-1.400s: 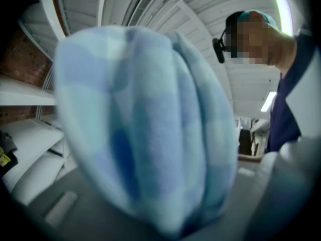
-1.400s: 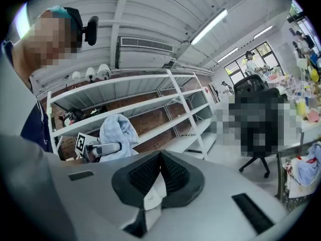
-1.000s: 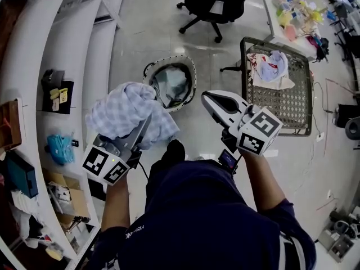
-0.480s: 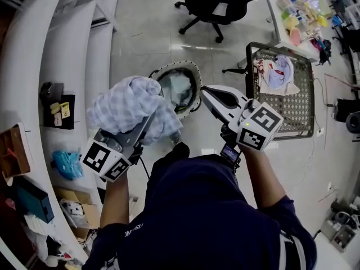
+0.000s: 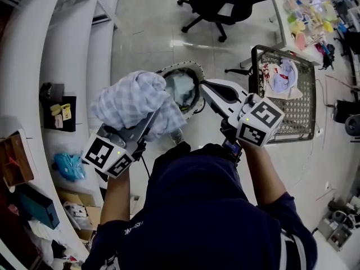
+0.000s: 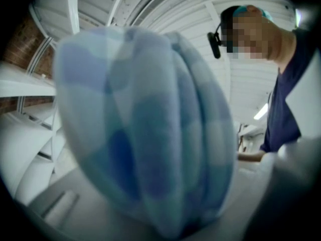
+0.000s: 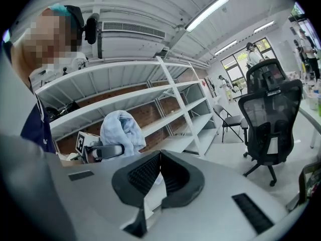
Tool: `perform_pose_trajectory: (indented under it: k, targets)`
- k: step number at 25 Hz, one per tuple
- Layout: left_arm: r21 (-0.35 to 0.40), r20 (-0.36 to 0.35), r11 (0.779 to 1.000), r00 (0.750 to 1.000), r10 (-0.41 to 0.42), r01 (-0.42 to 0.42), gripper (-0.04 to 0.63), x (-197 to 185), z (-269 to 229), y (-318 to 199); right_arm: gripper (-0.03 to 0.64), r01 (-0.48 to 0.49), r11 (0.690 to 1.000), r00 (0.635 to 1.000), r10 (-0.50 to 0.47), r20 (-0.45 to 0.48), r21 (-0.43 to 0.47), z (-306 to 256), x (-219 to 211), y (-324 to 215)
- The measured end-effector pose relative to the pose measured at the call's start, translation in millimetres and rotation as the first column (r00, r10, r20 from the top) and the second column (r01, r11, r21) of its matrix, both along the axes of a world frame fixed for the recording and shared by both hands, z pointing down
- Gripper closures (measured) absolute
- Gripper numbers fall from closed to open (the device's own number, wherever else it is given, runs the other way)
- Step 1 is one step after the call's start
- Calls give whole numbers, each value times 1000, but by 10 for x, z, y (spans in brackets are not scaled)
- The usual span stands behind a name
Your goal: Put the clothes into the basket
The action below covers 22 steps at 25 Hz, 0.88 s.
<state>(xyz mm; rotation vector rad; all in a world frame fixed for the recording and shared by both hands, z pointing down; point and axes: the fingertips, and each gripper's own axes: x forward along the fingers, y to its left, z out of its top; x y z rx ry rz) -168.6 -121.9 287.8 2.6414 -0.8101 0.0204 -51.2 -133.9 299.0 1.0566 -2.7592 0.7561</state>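
Observation:
My left gripper point(image 5: 153, 117) is shut on a bunched blue-and-white checked cloth point(image 5: 136, 100), held up just left of a round basket point(image 5: 180, 65) with a white scalloped rim that stands on the floor. Pale clothes lie inside the basket. In the left gripper view the cloth point(image 6: 145, 134) fills nearly everything between the jaws of the left gripper point(image 6: 160, 205). My right gripper point(image 5: 206, 86) hangs by the basket's right rim, shut with nothing in it; its pads meet at the tip in the right gripper view point(image 7: 160, 157), which also shows the held cloth point(image 7: 120, 129).
A metal wire basket point(image 5: 293, 112) stands on the floor to the right with a white and red garment point(image 5: 278, 72) in it. A black office chair point(image 5: 225, 4) is beyond the round basket. White shelves point(image 5: 50, 66) with boxes run along the left. The person's body fills the foreground.
Both grippers have moved forward with the person; the round basket now lies right under the gripper tips. The cloth has stayed in the left gripper.

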Motion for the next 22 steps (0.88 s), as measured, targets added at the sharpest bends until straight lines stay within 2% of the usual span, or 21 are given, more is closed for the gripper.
perform_pose_trajectory:
  k: [10,16,22]
  targets:
    - [-34,6,999,1000,-31,31,430,16,149,-146,611,28,999,1000,-28,-10,-22,96,11,-216]
    - [-50,18,995,996,-82,83,430,105,232,-167,611,89,995,996,-89,4,-49,225,23,-290]
    - [-87,44,985,988,-145,149,430,351,355,-216,610,167,984,986,-167,9,-66,354,184,-437]
